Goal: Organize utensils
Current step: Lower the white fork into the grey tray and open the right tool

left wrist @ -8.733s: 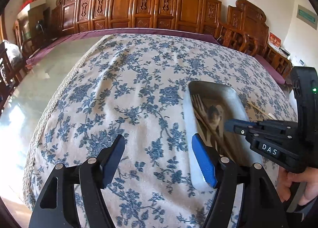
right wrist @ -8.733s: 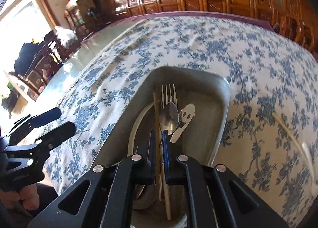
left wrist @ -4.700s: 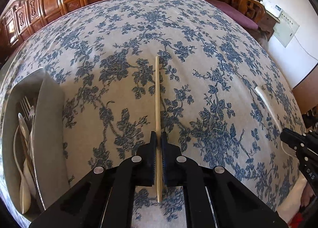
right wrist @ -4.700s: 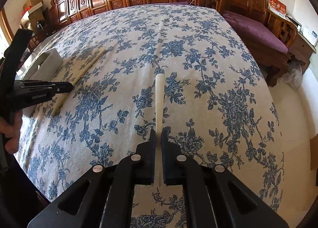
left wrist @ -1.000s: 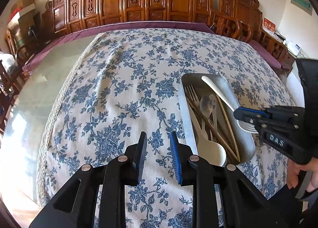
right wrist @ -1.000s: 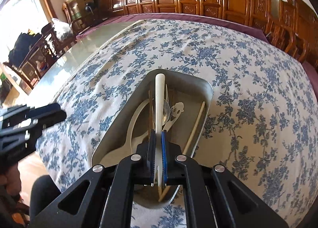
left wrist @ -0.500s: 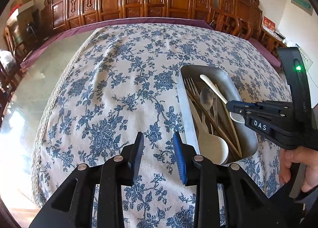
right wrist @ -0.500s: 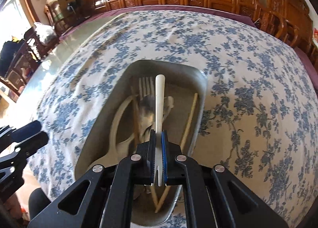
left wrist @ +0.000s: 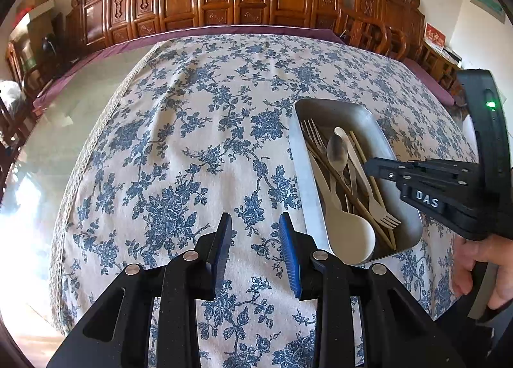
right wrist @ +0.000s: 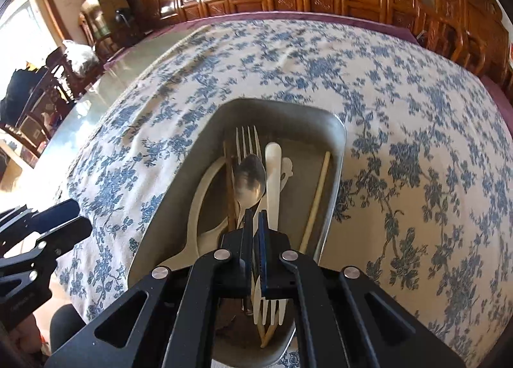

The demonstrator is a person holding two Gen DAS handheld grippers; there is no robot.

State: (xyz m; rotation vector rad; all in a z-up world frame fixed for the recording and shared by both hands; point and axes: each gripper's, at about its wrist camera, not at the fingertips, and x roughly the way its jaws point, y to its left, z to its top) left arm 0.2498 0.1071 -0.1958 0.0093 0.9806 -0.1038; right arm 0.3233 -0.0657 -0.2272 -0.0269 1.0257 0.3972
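Right gripper [right wrist: 255, 220]: jaws together over the tray [right wrist: 338, 156], nothing visibly pinched; cream fork [right wrist: 272, 207] lay free beneath.
Left gripper [left wrist: 255, 239]: part open, empty, had just been opening, over the cloth [left wrist: 192, 143] beside the tray.
Utensils: forks, spoons, chopsticks all inside the tray.
Progress: looked nearly done; no strays visible on the cloth.

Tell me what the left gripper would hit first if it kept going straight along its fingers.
Most likely the bare floral tablecloth: the left gripper stands open with nothing between its fingers and points down at the cloth, left of the metal tray. Depth is hard to judge here.
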